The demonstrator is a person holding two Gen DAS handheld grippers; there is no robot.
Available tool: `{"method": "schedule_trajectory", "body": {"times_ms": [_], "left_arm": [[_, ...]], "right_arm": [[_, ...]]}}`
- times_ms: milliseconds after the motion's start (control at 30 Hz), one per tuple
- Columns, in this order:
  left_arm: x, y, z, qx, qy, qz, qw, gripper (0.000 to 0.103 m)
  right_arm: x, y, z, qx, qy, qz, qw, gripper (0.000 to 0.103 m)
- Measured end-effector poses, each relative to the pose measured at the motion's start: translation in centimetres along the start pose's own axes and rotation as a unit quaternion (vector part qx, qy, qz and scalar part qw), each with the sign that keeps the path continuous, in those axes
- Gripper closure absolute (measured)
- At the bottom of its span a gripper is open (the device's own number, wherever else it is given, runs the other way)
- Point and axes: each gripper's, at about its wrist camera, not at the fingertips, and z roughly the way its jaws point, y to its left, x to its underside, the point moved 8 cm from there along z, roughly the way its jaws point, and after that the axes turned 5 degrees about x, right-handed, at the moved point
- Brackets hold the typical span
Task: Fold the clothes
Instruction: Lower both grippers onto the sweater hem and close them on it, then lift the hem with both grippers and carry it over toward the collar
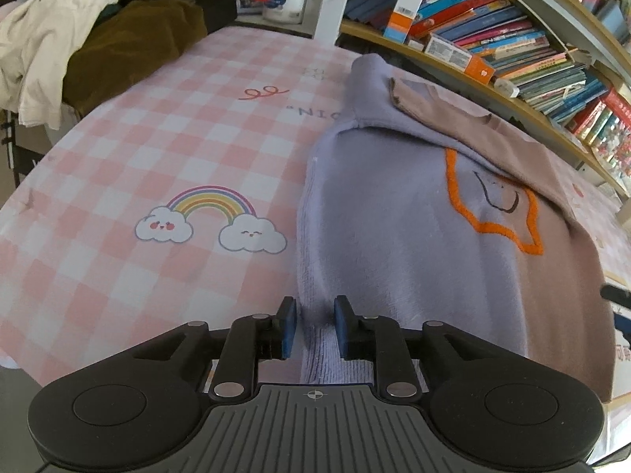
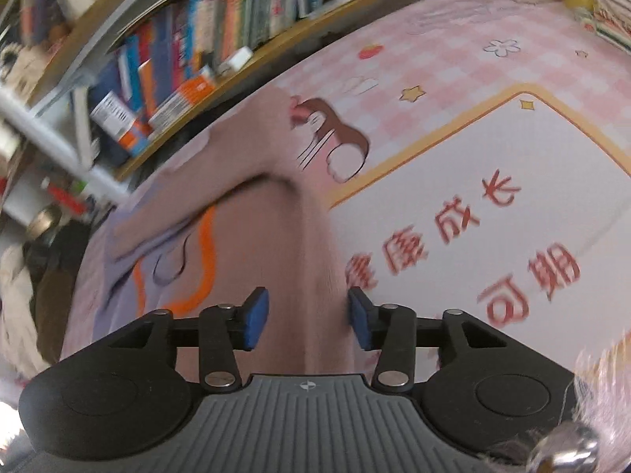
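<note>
A lavender sweater (image 1: 394,216) with an orange star outline and a smiling face lies flat on the pink checked table cover (image 1: 157,138). A dusty-pink part of it (image 1: 552,197) is folded across its upper right side. My left gripper (image 1: 313,325) is at the sweater's near left corner. The ribbed hem edge runs between its blue pads, which stand a little apart from it, so the gripper is open. In the blurred right wrist view, my right gripper (image 2: 308,317) is open over the dusty-pink side of the sweater (image 2: 252,228), its pads wide of the cloth's right edge.
A pile of cream and brown clothes (image 1: 59,39) sits at the back left. A bookshelf (image 1: 512,39) full of books runs along the far side, close behind the sweater. A white panel with red characters (image 2: 493,216) is printed on the cover to the right. A fluffy pale sleeve (image 2: 599,394) shows at the lower right.
</note>
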Motion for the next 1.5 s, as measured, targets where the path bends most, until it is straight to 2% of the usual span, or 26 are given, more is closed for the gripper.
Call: {"method": "schedule_trajectory", "body": {"times_ms": [67,200,367,467,600,700,767,800,833,1167,1500], "left_arm": [[-0.1,-0.2,0.1,0.004,0.001,0.005,1.0,0.073],[-0.3,-0.4,0.3,0.01,0.003,0.007,0.9999,0.071],[-0.3,-0.2,0.2,0.02,0.003,-0.001,0.9998,0.071],[-0.4,-0.1,0.2,0.024,0.005,-0.006,0.9997,0.071],[-0.4,0.1,0.2,0.03,0.01,-0.014,0.9994,0.071],[-0.3,0.2,0.1,0.033,0.01,-0.022,0.9991,0.072],[-0.2,0.2,0.1,0.028,0.007,-0.03,0.9991,0.079],[-0.2,0.3,0.2,0.023,0.006,-0.035,0.9991,0.085],[-0.1,0.4,0.2,0.019,0.005,-0.041,0.999,0.097],[1.3,0.8,-2.0,0.032,-0.015,-0.083,0.9959,0.098],[5.6,1.2,-5.0,0.039,-0.016,-0.113,0.9926,0.098]], "right_arm": [[-0.9,0.0,1.1,-0.015,0.008,0.009,1.0,0.058],[-1.2,1.0,2.5,-0.047,0.036,0.009,0.998,0.056],[2.5,2.4,0.9,-0.082,0.09,-0.023,0.992,0.056],[4.7,1.9,-0.8,-0.093,0.11,-0.016,0.989,0.057],[6.5,0.4,-2.4,-0.098,0.117,0.012,0.988,0.069],[6.9,-0.5,-2.7,-0.092,0.119,0.029,0.988,0.087],[7.0,-0.9,-2.6,-0.084,0.119,0.028,0.989,0.097],[7.1,-1.0,-2.7,-0.081,0.119,0.024,0.989,0.097],[7.1,-1.1,-2.7,-0.079,0.118,0.022,0.99,0.097],[7.3,-1.5,-4.9,-0.094,0.115,0.002,0.989,0.097],[9.8,-3.8,-8.4,-0.107,0.13,-0.003,0.986,0.097]]}}
